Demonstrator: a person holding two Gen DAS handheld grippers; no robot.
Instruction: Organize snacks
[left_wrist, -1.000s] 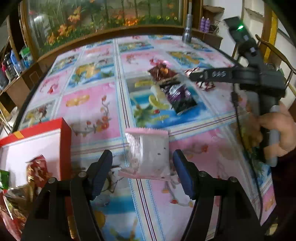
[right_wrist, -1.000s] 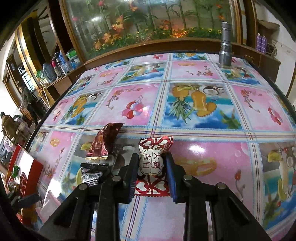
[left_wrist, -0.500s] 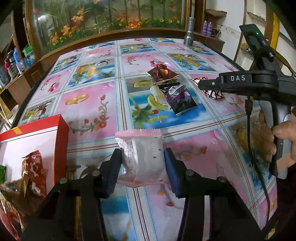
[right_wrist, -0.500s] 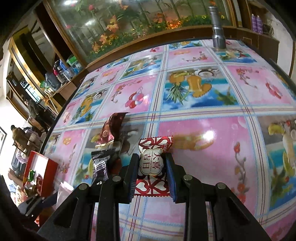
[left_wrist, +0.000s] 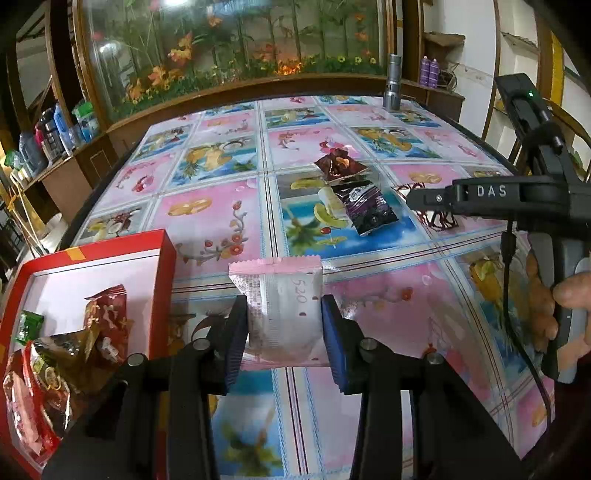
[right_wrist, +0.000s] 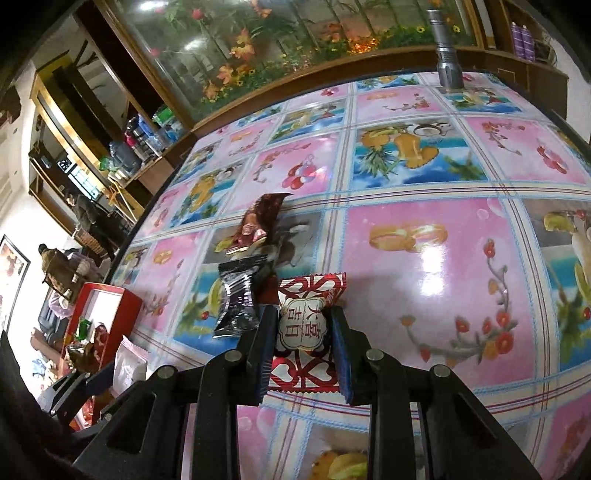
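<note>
My left gripper (left_wrist: 284, 332) is shut on a pink and white snack packet (left_wrist: 282, 314), held above the table beside the red box (left_wrist: 162, 266). The box holds several wrapped snacks (left_wrist: 74, 343). My right gripper (right_wrist: 303, 339) is shut on a red and white candy packet (right_wrist: 304, 328) and holds it just above the table. A dark purple packet (left_wrist: 365, 208) and a brown packet (left_wrist: 338, 164) lie mid-table; they also show in the right wrist view as the dark packet (right_wrist: 238, 299) and the brown packet (right_wrist: 258, 223). The right gripper's body (left_wrist: 517, 195) shows at the right of the left wrist view.
The table wears a glossy pink and blue fruit-print cloth (left_wrist: 207, 206). A metal flashlight (left_wrist: 392, 83) stands at the far edge; it also shows in the right wrist view (right_wrist: 447, 48). A wooden cabinet with a glass flower display (left_wrist: 221, 55) runs behind. Bottles fill shelves (left_wrist: 55, 129) at left.
My left gripper closed on the pink packet and lifted it. My right gripper, holding the red and white packet, rose and swung left toward the red box.
</note>
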